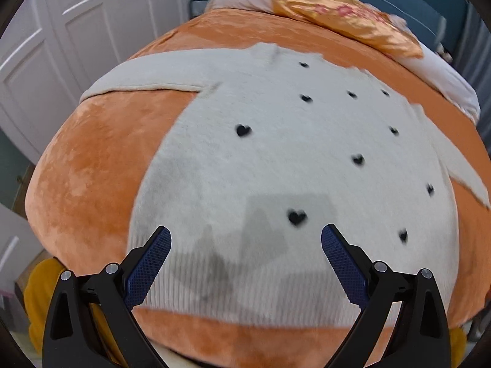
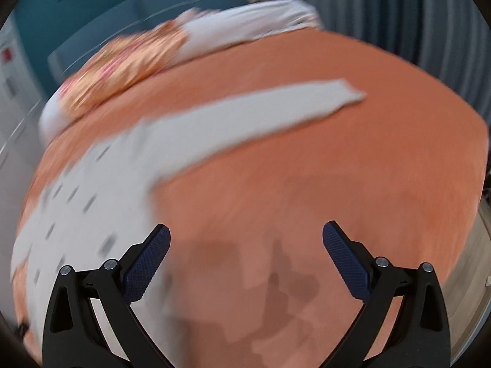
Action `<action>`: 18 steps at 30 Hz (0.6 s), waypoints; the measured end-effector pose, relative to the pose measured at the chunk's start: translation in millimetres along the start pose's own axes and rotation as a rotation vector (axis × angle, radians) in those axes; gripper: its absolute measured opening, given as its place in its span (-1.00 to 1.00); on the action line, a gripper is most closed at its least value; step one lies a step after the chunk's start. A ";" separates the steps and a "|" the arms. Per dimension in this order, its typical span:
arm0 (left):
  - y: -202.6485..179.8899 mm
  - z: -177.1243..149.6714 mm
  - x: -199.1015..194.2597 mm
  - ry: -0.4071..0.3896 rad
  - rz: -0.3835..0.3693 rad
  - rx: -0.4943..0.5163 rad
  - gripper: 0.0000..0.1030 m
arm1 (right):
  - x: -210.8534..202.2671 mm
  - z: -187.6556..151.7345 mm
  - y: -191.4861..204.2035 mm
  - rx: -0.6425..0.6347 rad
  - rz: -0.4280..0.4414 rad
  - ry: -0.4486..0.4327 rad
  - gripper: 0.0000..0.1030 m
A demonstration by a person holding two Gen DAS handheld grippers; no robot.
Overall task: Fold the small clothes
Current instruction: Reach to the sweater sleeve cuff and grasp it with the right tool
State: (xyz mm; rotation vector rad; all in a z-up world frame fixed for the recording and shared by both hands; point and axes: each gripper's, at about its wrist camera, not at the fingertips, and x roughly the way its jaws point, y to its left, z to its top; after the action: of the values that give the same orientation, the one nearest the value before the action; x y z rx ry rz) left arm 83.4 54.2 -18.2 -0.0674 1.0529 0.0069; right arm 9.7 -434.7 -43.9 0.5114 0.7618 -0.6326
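Sweater (image 1: pixel 276 159) lies flat on the orange blanket (image 1: pixel 92 168), spread w/ both sleeves out, nothing folded yet afaict. My left gripper (image 1: pixel 245 242) hangs over its hem end, fingers wide apart, nothing between them; the ribbed hem runs crosswise right under and between the pads, and the body stretches straight ahead of the fingertips toward the collar. Left sleeve (image 1: pixel 138 84) runs off ahead and to the left of the left finger, well apart from it.

My right gripper (image 2: pixel 245 239) is also spread open and empty, over bare blanket. From here the sweater body sits to the left of the left finger (image 2: pixel 147 263), its edge passing behind that finger; whether it touches I can't tell, the view is smeared w/ motion blur. Right sleeve (image 2: pixel 260 113) lies ahead of the fingertips, long axis slanting from near-left to far-right, cuff at the far right end, well apart from the pads.

The bit that matters, imo: the sleeve's long axis runs across my right fingers, so the right hand is nearer to it and should go fwd for the cuff end, then carry it back left over the body. The left is nearer to the hem and left sleeve. Pillow (image 1: pixel 343 15) far ahead is out of the way.
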 end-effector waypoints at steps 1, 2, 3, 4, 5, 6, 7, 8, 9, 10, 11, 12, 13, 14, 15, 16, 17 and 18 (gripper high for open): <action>1.8 3.8 2.1 -0.007 -0.004 -0.008 0.88 | 14.4 16.1 -12.9 0.025 -0.015 -0.004 0.88; 3.0 8.8 5.4 -0.012 0.001 -0.017 0.88 | 36.2 37.4 -30.2 0.072 -0.026 -0.001 0.85; 3.6 12.1 7.9 -0.015 0.007 -0.022 0.88 | 49.6 49.4 -39.6 0.099 -0.029 0.009 0.83; 4.3 18.3 13.5 -0.013 0.015 -0.034 0.88 | 65.3 62.4 -50.1 0.126 -0.033 0.024 0.81; 5.0 21.4 16.9 -0.009 0.017 -0.044 0.88 | 78.8 72.2 -57.3 0.147 -0.041 0.036 0.71; 6.2 26.7 22.9 -0.001 0.018 -0.062 0.88 | 95.9 82.9 -64.6 0.171 -0.050 0.050 0.70; 7.6 30.0 26.9 0.005 0.013 -0.077 0.88 | 110.0 90.0 -69.9 0.191 -0.051 0.064 0.70; 9.7 33.4 30.8 0.008 0.009 -0.094 0.88 | 127.5 96.1 -75.0 0.217 -0.063 0.083 0.70; 11.1 36.4 34.4 0.011 0.007 -0.112 0.88 | 135.5 97.4 -78.1 0.231 -0.068 0.094 0.70; 13.2 40.2 38.5 0.013 -0.002 -0.134 0.88 | 149.2 99.0 -80.8 0.260 -0.071 0.110 0.65; 14.8 43.6 42.0 0.013 -0.005 -0.150 0.88 | 154.8 98.2 -82.0 0.276 -0.074 0.117 0.41; 15.8 46.7 44.9 0.009 -0.004 -0.158 0.88 | 163.9 98.9 -82.3 0.312 -0.087 0.120 0.28; 15.6 48.7 46.1 0.003 0.000 -0.157 0.88 | 164.4 99.9 -79.8 0.321 -0.101 0.100 0.20; 15.5 51.3 47.4 -0.005 0.010 -0.152 0.88 | 166.2 105.5 -74.2 0.332 -0.089 0.087 -0.35; 15.5 54.2 48.5 -0.013 0.021 -0.144 0.88 | 165.9 110.4 -71.8 0.347 -0.063 0.089 -0.68; 15.3 58.1 49.6 -0.025 0.040 -0.131 0.88 | 160.7 116.5 -63.0 0.370 -0.020 0.066 -0.77; 15.9 61.9 50.4 -0.037 0.052 -0.120 0.86 | 144.6 126.7 -43.0 0.368 0.054 -0.003 -0.78; 16.5 65.5 50.4 -0.050 0.053 -0.112 0.86 | 129.4 134.1 -24.7 0.341 0.112 -0.042 -0.78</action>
State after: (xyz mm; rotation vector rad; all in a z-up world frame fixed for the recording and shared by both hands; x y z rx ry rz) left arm 164.6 73.2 -30.6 -0.1399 1.0032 0.1146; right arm 127.8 -579.5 -63.7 0.8451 0.5829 -0.6697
